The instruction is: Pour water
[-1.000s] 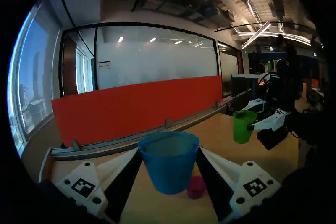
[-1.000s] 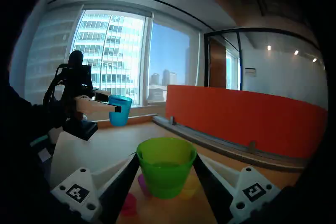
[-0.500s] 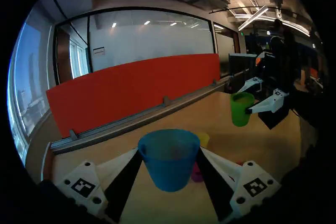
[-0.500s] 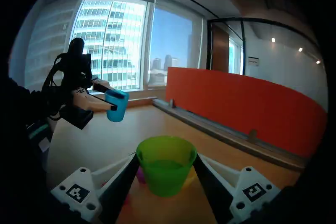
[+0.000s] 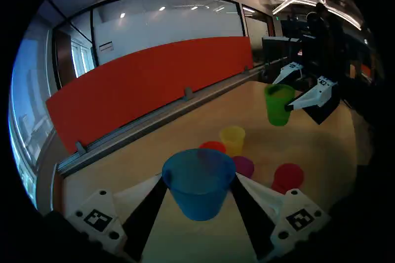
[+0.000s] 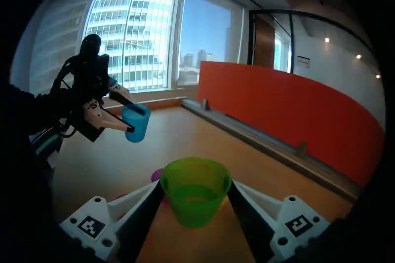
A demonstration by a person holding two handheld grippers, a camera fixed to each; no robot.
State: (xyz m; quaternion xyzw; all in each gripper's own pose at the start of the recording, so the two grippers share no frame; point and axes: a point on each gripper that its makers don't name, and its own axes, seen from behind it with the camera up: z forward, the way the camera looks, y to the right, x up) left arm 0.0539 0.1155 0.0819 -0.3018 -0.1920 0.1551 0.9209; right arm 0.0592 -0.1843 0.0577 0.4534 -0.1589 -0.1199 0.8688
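My left gripper (image 5: 198, 189) is shut on a blue cup (image 5: 198, 181), held upright above the wooden table (image 5: 207, 243). Farther off to the right, the green cup (image 5: 278, 103) hangs in the other gripper (image 5: 308, 100). In the right gripper view my right gripper (image 6: 196, 196) is shut on the green cup (image 6: 195, 190), upright, with liquid in its lower part. The blue cup (image 6: 135, 122) hangs at the left in the left gripper (image 6: 106, 115), held by a person's hand. Both cups are in the air, well apart.
On the table between the grippers stand a yellow cup (image 5: 232, 139), a red cup (image 5: 213, 146), a purple cup (image 5: 243, 166) and another red cup (image 5: 288, 176). An orange divider panel (image 5: 148, 85) with a metal rail runs along the table's far edge. Large windows (image 6: 128, 41) lie behind the left gripper.
Both views have tilted downward, showing more of the table and the small cups on it. Both cups stay gripped; the blue cup sits slightly lower in the right gripper view.
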